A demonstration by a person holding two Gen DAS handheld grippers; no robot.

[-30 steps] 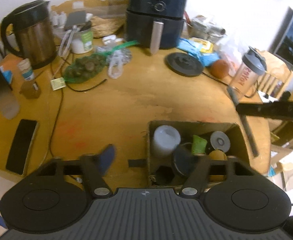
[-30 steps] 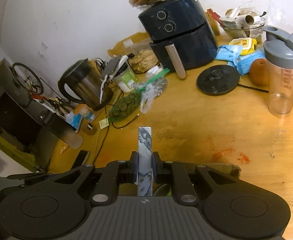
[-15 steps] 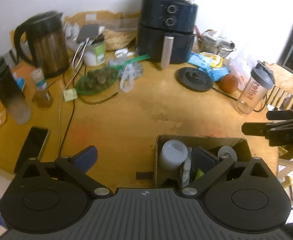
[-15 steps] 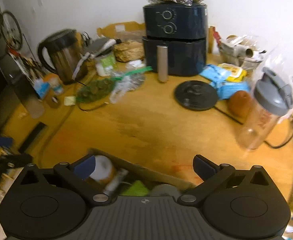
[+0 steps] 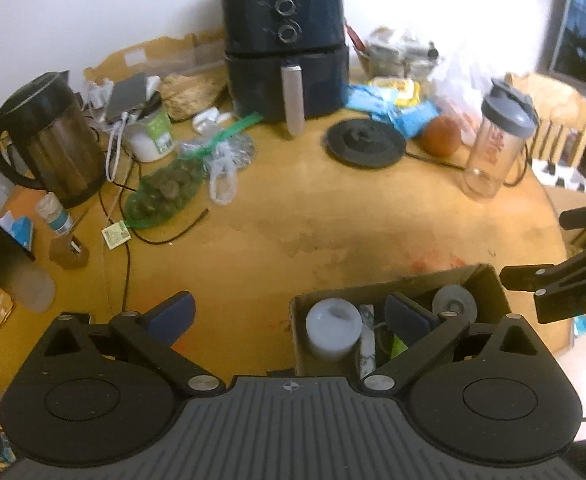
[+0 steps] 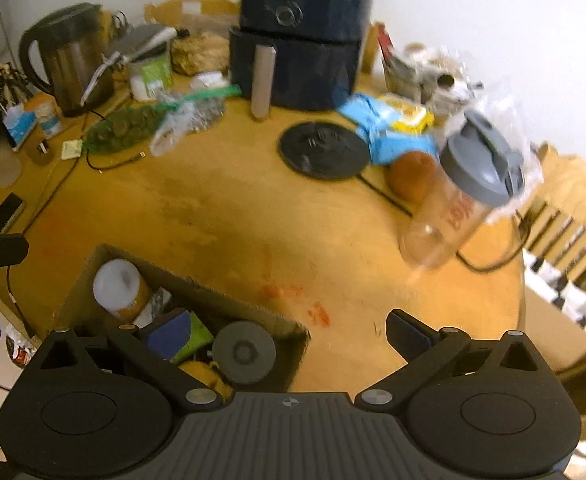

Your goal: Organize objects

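Observation:
A cardboard box (image 5: 481, 276) sits at the near edge of the wooden table; it also shows in the right wrist view (image 6: 105, 254). In it are a white-capped container (image 5: 333, 330), a marbled bar (image 5: 367, 344), a grey round lid (image 5: 453, 302) and a green item (image 6: 195, 338). My left gripper (image 5: 289, 316) is open and empty, its right finger over the box. My right gripper (image 6: 289, 332) is open and empty above the box's right end; it shows at the right edge of the left wrist view (image 5: 565, 280).
Farther back stand an air fryer (image 5: 285, 52), a kettle (image 5: 49, 140), a black round base (image 5: 365, 142), a shaker bottle (image 5: 497, 136), an orange fruit (image 5: 441, 140), a green net bag (image 5: 165, 192), cables and snack packets. A phone (image 6: 5, 212) lies at left.
One second ago my right gripper was shut on the marbled bar; it has opened and the bar now stands in the box. Both grippers opened wide and drew back from the box.

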